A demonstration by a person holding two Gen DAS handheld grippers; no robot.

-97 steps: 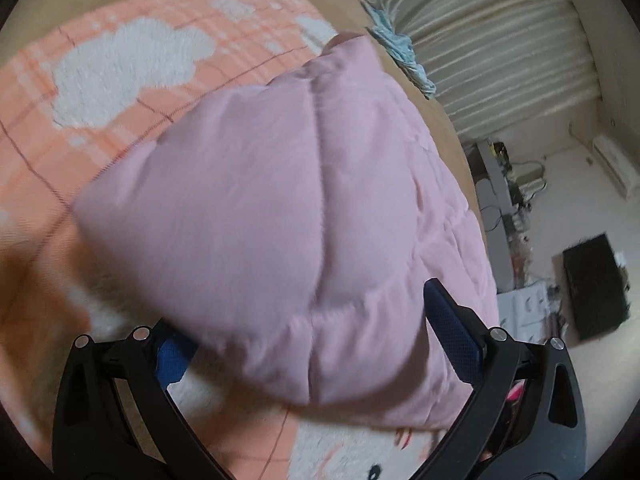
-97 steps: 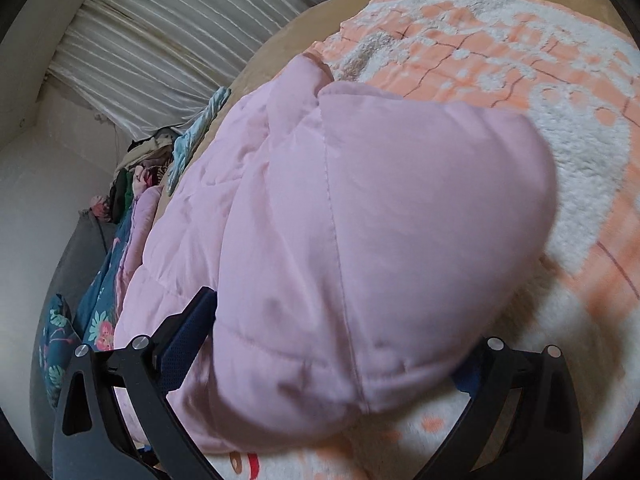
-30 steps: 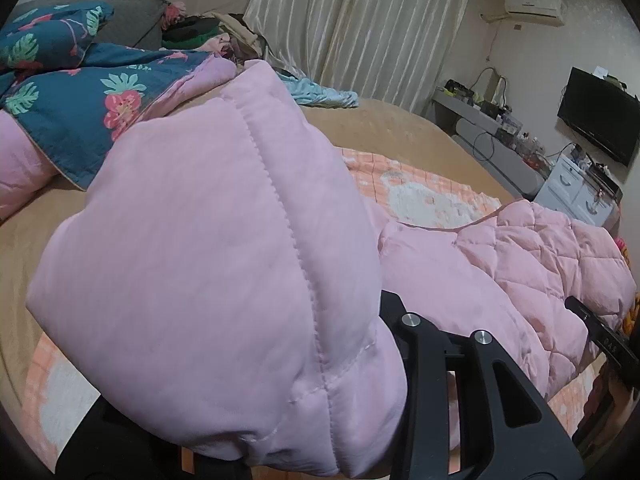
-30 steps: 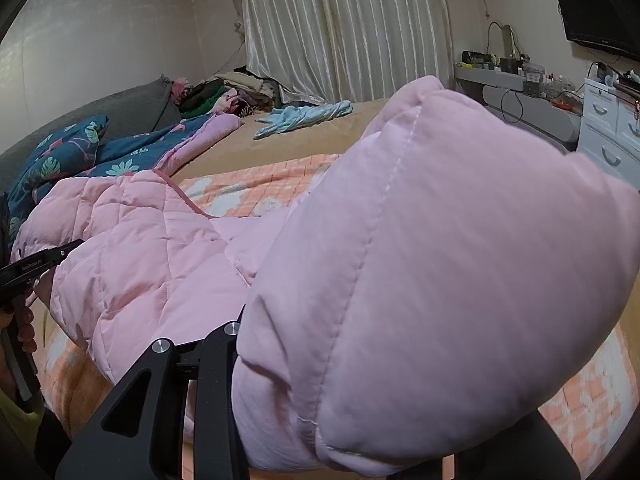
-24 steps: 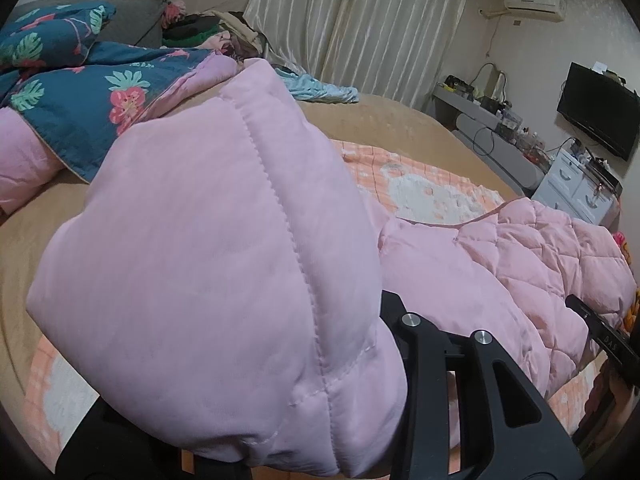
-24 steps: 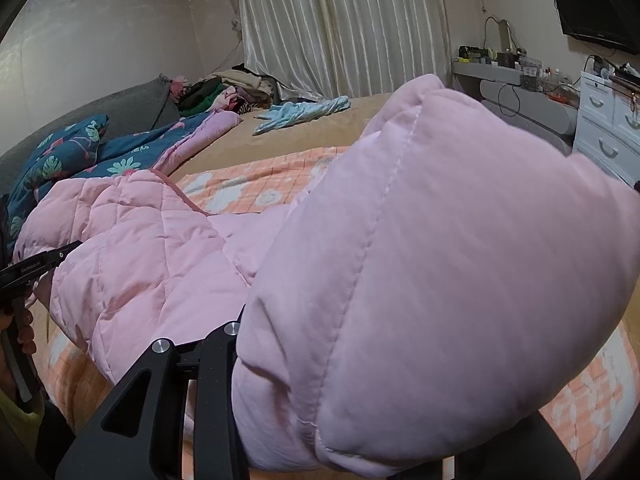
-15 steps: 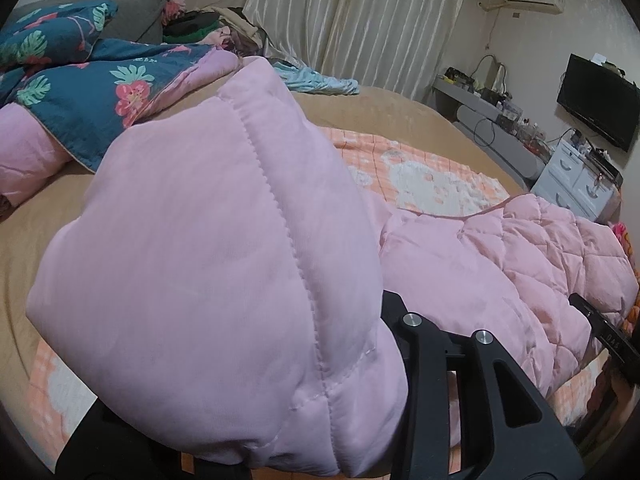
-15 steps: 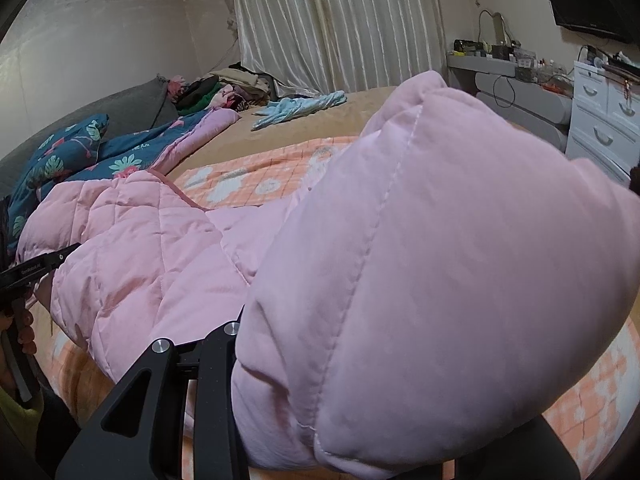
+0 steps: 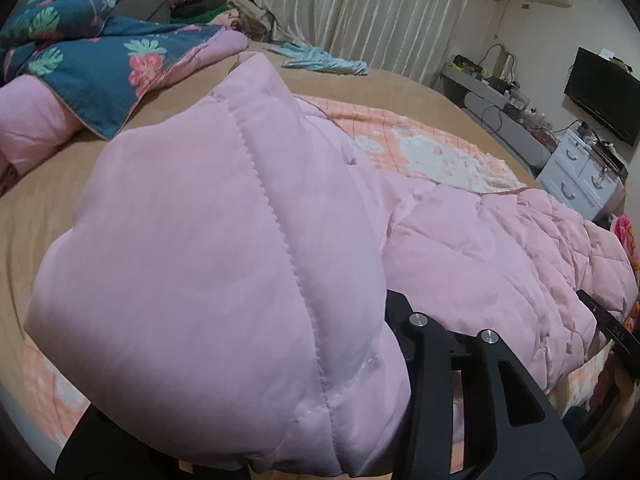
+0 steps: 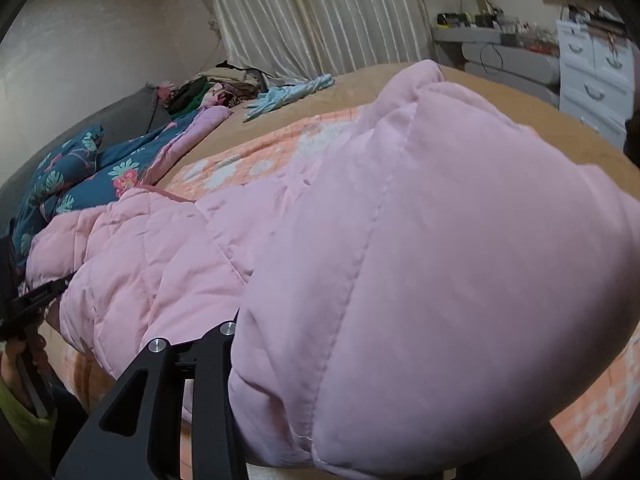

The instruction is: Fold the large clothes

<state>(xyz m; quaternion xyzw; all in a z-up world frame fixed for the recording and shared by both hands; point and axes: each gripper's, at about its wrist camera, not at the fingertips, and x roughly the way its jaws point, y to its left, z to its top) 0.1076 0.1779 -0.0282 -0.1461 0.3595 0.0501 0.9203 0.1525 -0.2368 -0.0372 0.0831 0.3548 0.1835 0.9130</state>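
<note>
A large pink quilted coat [image 9: 480, 248] lies across the bed, also in the right wrist view [image 10: 152, 248]. My left gripper [image 9: 248, 420] is shut on one puffy corner of the coat [image 9: 208, 272], which bulges over it and hides the fingertips. My right gripper [image 10: 392, 432] is shut on the other puffy corner [image 10: 460, 260], also covering its fingertips. Each gripper shows at the edge of the other's view, right gripper [image 9: 608, 328], left gripper [image 10: 36, 296].
An orange checked blanket [image 9: 440, 148] covers the tan bed [image 9: 384, 84]. A blue floral duvet [image 9: 100, 64] and clothes pile [image 10: 216, 88] lie at the head. A light blue garment [image 9: 320, 62] lies by the curtains. White drawers [image 9: 580, 176] and a TV [image 9: 604, 92] stand right.
Since 3.2 s ago both grippers closed on the coat corners and lifted them from the blanket. In the last second both views dipped slightly, the hold unchanged.
</note>
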